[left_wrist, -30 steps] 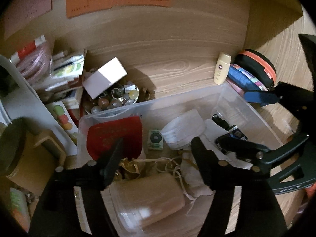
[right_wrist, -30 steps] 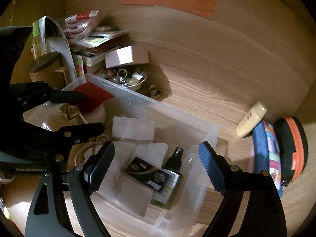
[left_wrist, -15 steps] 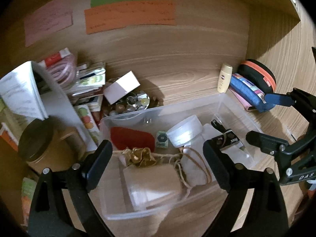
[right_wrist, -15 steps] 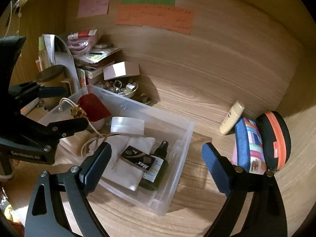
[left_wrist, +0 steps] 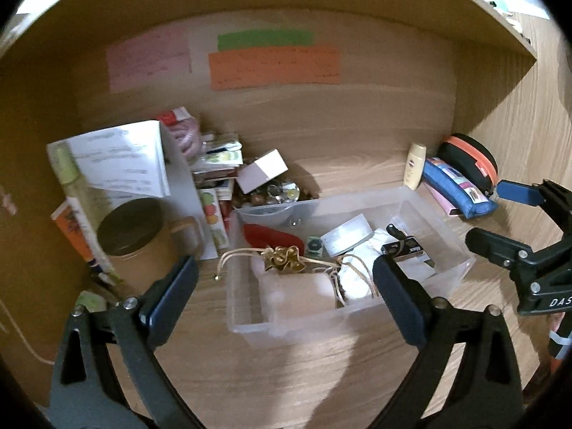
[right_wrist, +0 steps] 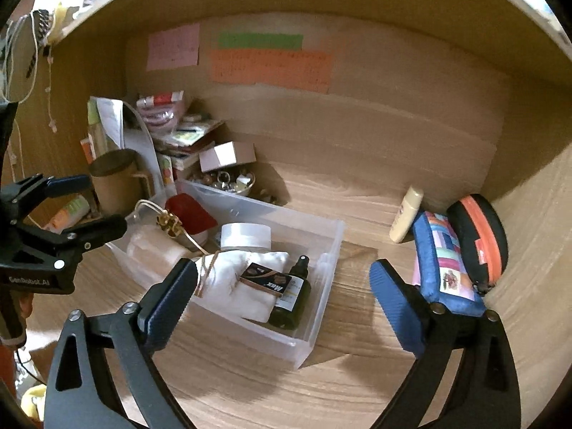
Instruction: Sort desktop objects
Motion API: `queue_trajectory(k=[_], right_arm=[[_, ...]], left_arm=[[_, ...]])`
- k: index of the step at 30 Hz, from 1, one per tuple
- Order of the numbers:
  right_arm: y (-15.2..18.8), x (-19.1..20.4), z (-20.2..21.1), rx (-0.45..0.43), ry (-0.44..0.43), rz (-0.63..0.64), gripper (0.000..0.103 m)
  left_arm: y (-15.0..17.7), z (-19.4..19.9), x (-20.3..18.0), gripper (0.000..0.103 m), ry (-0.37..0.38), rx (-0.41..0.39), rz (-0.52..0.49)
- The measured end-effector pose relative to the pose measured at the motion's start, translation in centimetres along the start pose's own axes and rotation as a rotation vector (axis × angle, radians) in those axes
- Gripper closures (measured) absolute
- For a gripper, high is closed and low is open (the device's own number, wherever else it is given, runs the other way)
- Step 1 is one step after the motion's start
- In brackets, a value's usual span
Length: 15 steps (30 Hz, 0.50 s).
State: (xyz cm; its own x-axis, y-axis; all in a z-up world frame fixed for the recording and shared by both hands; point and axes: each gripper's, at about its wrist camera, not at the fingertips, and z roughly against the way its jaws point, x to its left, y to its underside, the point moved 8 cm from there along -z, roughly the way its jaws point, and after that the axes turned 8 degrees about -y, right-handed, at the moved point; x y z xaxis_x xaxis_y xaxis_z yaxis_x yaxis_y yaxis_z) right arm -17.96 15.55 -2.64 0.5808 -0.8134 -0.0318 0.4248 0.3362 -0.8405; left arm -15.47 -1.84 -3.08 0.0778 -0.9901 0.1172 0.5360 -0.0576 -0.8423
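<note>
Though crammed, clear bin (right_wrist: 321,250) beside pencil case (right_wrist: 443,261).

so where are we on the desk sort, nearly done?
Partly. Done: the clear bin already holds a dark spray bottle, white pouch, round jar and red item. In hand: nothing; the left hand-held gripper and right hand-held gripper are both open and empty. Left: the cream tube, blue pencil case and orange-zip case sit outside the bin.

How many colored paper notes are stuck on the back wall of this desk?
3: a pink note on the left, a green strip to its right, and a wide orange note directly below the green one. None looks hidden.
</note>
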Motion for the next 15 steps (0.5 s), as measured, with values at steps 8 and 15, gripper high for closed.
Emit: queue_trajectory(k=[8, 15], right_arm=[[-0.1, 1.6, 3.0, -0.1, 0.006, -0.021, 0.0], [0.5, 1.8, 4.9, -0.158, 0.026, -0.078, 0.0]], left_arm=[[0.7, 2.5, 0.7, 0.003, -0.053, -0.032, 0.052], [1.6, 4.1, 0.7, 0.001, -0.088, -0.058, 0.084]])
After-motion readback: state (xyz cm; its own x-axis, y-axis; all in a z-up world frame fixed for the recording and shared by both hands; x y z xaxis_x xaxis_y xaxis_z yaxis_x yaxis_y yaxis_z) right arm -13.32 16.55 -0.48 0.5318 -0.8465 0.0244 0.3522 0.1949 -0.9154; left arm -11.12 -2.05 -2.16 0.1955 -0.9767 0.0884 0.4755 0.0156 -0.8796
